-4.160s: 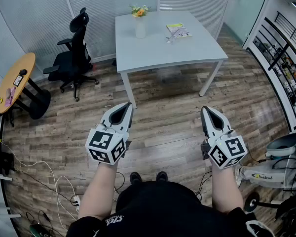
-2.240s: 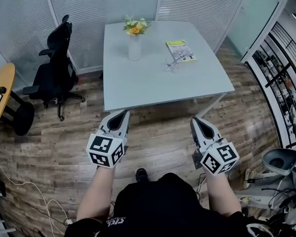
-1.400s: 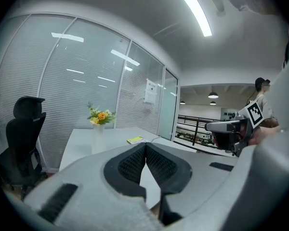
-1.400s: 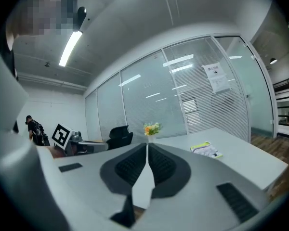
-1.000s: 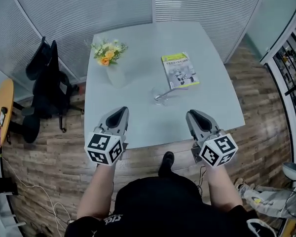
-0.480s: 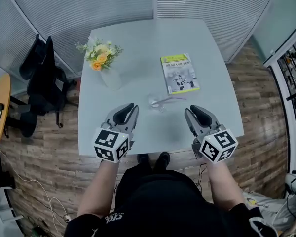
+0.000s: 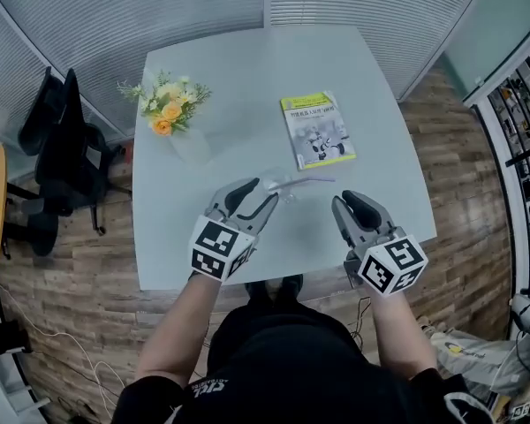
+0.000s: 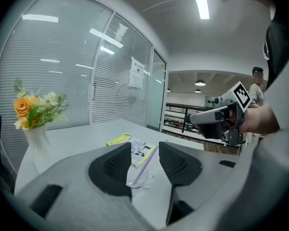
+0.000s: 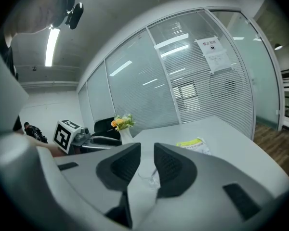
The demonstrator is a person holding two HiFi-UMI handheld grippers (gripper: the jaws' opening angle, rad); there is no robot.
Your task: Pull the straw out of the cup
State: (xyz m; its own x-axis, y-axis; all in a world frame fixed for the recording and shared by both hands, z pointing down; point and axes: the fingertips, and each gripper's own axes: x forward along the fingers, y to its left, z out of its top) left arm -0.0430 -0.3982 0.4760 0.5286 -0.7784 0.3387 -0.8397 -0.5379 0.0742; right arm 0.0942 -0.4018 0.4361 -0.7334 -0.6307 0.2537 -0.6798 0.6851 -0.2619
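head view: left gripper (image 7: pixel 254 194) is sitting at the centre of the frame over the grey table (image 7: pixel 203 246), its jaws opening, with nothing pressed between the pads. the clear cup (image 7: pixel 278 187) is standing just past its tips, near the middle of the table. the purple straw (image 7: pixel 312 180) is in the cup, slanting out to the right. right gripper (image 7: pixel 352 204) is hanging to the lower right of the cup, well apart from it, jaws a little apart and empty. a green booklet (image 7: pixel 316 131) is lying above the cup, and a vase of flowers (image 7: pixel 165 113) is standing at the upper left.

left gripper view: the jaws are standing apart. the cup (image 8: pixel 138 178) and straw (image 8: pixel 148 159) are showing through the gap, on the table beyond the pads, not touching them. the right gripper (image 8: pixel 208 121) is showing at the right.

right gripper view: the pads are leaving a narrow gap, gripping nothing. the cup (image 9: pixel 149 177) is showing low in the gap, farther off.
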